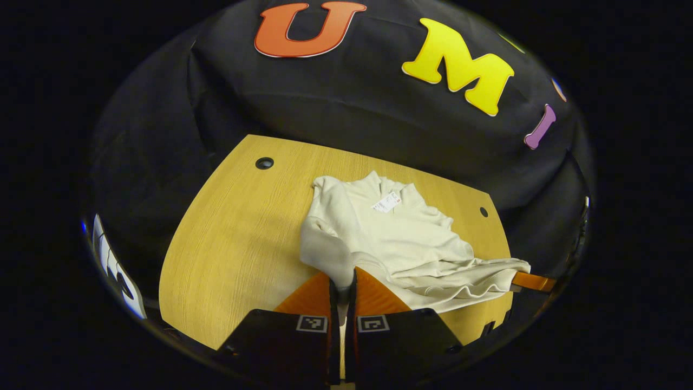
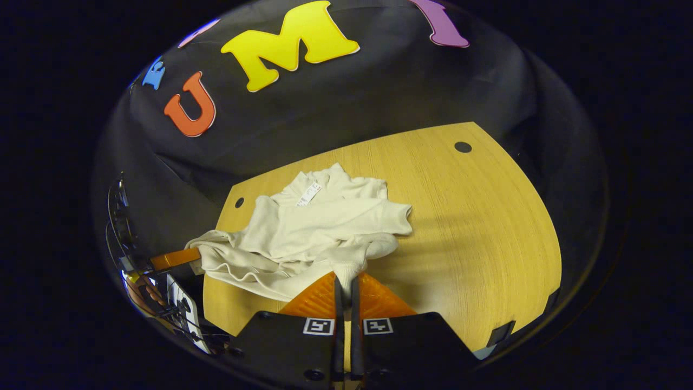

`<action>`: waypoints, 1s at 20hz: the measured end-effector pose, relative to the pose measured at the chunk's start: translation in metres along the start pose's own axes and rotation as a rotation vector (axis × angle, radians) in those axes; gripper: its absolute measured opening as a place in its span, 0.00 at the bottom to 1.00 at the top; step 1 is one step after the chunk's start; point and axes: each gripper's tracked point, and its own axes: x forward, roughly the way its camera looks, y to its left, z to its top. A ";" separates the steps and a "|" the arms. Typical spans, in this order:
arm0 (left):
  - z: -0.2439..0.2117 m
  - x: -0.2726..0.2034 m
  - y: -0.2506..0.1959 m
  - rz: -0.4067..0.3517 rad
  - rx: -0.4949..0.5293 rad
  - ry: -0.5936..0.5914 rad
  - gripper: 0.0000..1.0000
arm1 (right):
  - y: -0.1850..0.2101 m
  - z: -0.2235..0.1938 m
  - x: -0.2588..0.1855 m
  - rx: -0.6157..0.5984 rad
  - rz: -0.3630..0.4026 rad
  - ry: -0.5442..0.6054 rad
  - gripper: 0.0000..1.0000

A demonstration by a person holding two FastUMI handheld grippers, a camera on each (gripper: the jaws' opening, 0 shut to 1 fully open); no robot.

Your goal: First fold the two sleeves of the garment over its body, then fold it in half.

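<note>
The left hand-held gripper is clenched on a thin fold of the cream garment, which lies bunched on the table with its collar toward the far edge. The right hand-held gripper pinches the near hem likewise. Both bites look shallow: uneven pulling could slip the cloth free or drag the loose folds askew.

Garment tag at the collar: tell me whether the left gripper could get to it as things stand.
Probably not right away. The left gripper is shut on a fold of the cream garment, so it would have to let go first. Otherwise the white tag lies exposed on top at the collar, nothing covering it.
</note>
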 end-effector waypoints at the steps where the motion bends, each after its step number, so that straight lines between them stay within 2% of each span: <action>1: 0.011 0.003 -0.004 -0.004 0.008 -0.003 0.06 | 0.001 0.013 0.004 -0.008 -0.003 -0.020 0.05; 5: 0.054 0.033 -0.022 -0.013 0.016 -0.002 0.06 | 0.002 0.066 0.030 -0.017 -0.013 -0.080 0.05; 9: 0.083 0.088 -0.024 -0.001 0.013 0.028 0.06 | 0.001 0.112 0.089 -0.006 -0.024 -0.083 0.05; 15: 0.104 0.181 0.006 0.046 -0.041 0.074 0.07 | -0.002 0.152 0.194 0.067 -0.009 -0.040 0.05; 20: 0.108 0.248 0.015 0.059 -0.072 0.103 0.08 | -0.018 0.164 0.274 0.125 -0.017 -0.027 0.06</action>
